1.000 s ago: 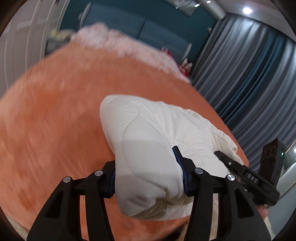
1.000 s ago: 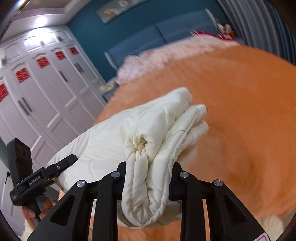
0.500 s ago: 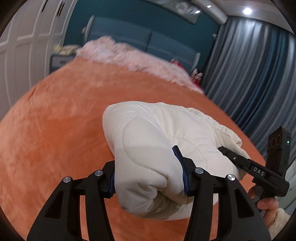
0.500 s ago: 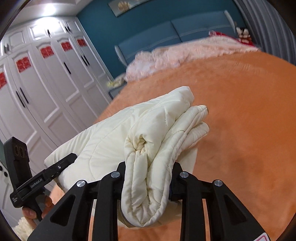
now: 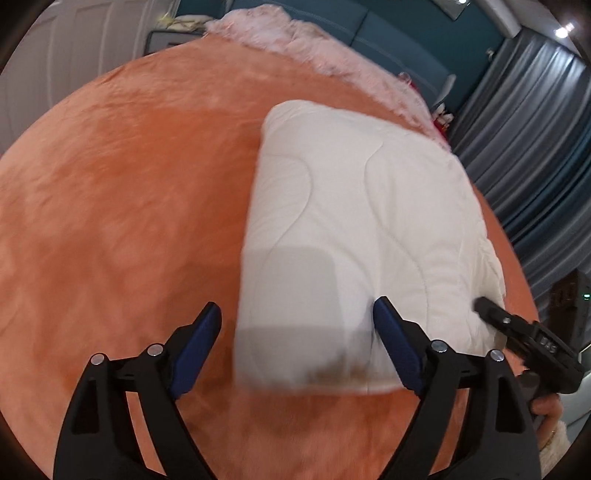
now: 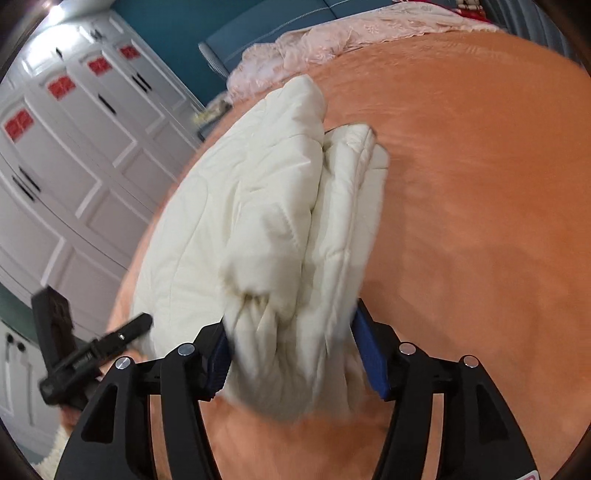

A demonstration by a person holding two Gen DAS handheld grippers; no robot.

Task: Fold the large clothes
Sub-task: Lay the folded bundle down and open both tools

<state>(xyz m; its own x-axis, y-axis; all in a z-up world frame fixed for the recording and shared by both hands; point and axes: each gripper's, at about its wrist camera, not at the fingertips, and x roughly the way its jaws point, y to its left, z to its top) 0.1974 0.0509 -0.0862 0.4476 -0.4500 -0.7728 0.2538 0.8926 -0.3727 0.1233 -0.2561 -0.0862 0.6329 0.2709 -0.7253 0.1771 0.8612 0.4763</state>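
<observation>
A folded cream quilted garment (image 5: 362,229) lies on the orange bed cover (image 5: 122,221). My left gripper (image 5: 299,332) is open, its blue pads apart, with the near corner of the bundle between them but the left pad clear of the cloth. In the right wrist view the same bundle (image 6: 258,221) shows its stacked folds. My right gripper (image 6: 291,350) has its jaws spread around the near end of the bundle, with the pads at or just off the cloth. Each gripper shows at the other view's edge.
A pink lace spread (image 5: 314,48) lies at the head of the bed before a teal headboard (image 6: 266,33). White wardrobe doors (image 6: 74,147) stand on the left side, grey-blue curtains (image 5: 535,129) on the right side. Orange cover extends all around the bundle.
Both grippers held the bundle lifted before. Now the bundle lies flat on the bed, the left jaws have opened wide and the right jaws have widened.
</observation>
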